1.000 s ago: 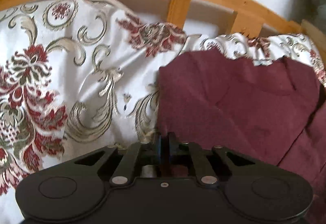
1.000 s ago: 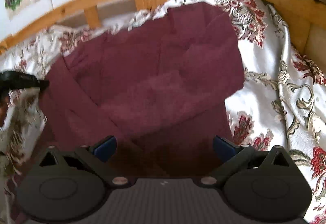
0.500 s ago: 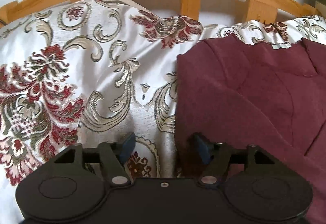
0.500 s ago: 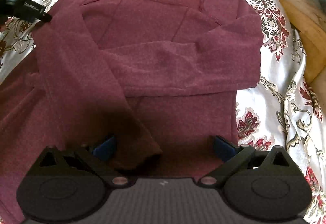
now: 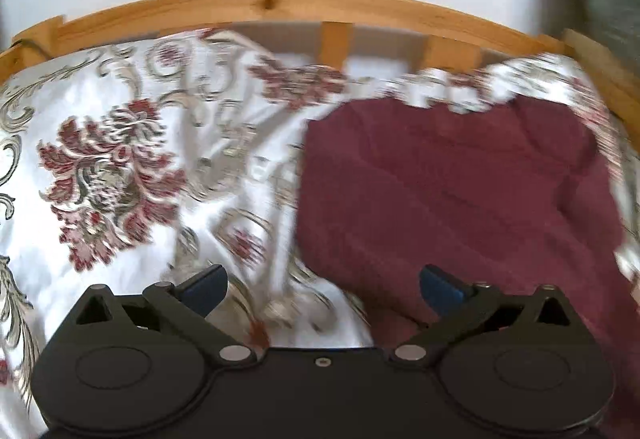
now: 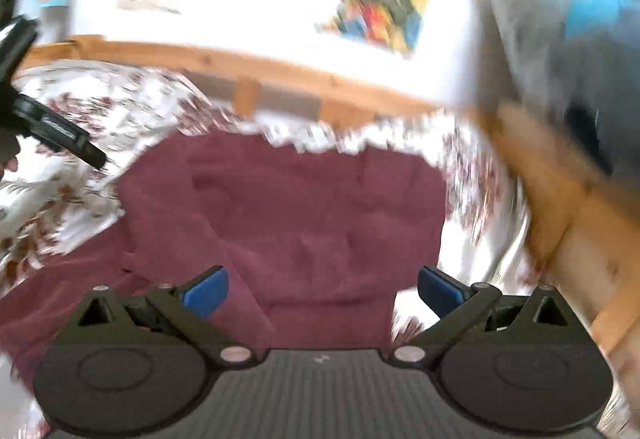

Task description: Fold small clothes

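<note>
The bed cover, a glossy white spread with red flowers and grey scrolls, fills the scene and looks slippery enough to let cloth slide on it. On it, from the left wrist view at about three o'clock, lies the maroon sweater, partly folded, with a sleeve laid across the body; it looks soft, light and limp, so it should sag wherever it is not held, and an edge or corner looks like the best place to pinch it. The wooden bed rail runs along twelve o'clock, close behind the sweater. The left gripper has just been opening and stands spread wide, nothing between its fingers. The right gripper is likewise spread and empty over the sweater.
</note>
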Tool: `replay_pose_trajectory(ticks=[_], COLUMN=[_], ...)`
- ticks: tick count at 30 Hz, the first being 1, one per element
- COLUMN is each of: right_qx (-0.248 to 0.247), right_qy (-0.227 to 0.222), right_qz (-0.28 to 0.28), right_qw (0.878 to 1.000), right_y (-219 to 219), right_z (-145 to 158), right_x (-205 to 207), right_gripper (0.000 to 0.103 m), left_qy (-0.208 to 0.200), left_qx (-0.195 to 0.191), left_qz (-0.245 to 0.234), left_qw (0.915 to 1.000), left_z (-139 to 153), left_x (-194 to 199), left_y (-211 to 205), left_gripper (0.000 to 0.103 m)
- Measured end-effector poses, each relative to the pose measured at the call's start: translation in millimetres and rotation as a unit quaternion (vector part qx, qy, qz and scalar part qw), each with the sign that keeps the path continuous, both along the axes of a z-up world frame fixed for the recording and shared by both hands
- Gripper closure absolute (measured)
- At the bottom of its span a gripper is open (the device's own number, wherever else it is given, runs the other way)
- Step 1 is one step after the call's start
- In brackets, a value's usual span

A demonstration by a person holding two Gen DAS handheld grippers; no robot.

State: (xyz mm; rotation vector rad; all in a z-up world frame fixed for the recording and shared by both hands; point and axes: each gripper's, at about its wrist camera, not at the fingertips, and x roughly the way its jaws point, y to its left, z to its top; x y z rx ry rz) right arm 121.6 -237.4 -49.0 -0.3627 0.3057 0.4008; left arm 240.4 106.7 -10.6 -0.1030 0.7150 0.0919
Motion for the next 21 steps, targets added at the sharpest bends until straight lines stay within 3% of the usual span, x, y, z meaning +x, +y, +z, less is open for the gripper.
replay_pose_trajectory(ticks=[3, 6, 8, 10, 12, 17, 19, 21], right_qx=[-0.062, -0.12, -0.162, -0.2, -0.231, -0.242, -0.266, -0.293], right_qy=[-0.01, 0.042, 0.084, 0.122, 0.148, 0.199, 0.213, 0.212], right_qz=[0.033, 0.089, 0.137, 0.17, 0.179, 0.157, 0.145, 0.134], right_qw=[0.997, 0.988, 0.974, 0.957, 0.945, 0.937, 0.929, 0.923], right_y=[-3.8, -3.5, -3.1, -1.1, 4.6, 7.1, 11.7, 14.2], right_z=[10.6, 14.8, 12.1, 5.4, -3.5, -25.7, -39.2, -51.7], right_x=[-22.6, -43.1, -51.7, -61.3, -64.6, -53.6, -47.6, -41.5], right_gripper=[0.0, 0.0, 0.0, 0.0, 0.0, 0.0, 0.0, 0.0], left_qy=[-0.006, -0.014, -0.024, -0.021, -0.015, 0.003, 0.028, 0.061], left_qx=[0.024, 0.066, 0.087, 0.099, 0.114, 0.208, 0.235, 0.263], left_qz=[-0.071, -0.147, -0.196, -0.253, -0.32, -0.424, -0.436, -0.426], left_qw=[0.9972, 0.9868, 0.9764, 0.9622, 0.9405, 0.8815, 0.8683, 0.8636], left_z=[10.3, 15.6, 15.8, 13.6, 6.7, -26.0, -39.3, -53.2], left_x=[-30.7, -59.5, -75.6, -89.4, -105.0, -136.9, -138.5, -132.9], left_y=[-20.9, -45.2, -61.6, -77.5, -93.3, -123.9, -130.0, -132.7], left_gripper=[0.001, 0.001, 0.001, 0.001, 0.001, 0.001, 0.001, 0.001])
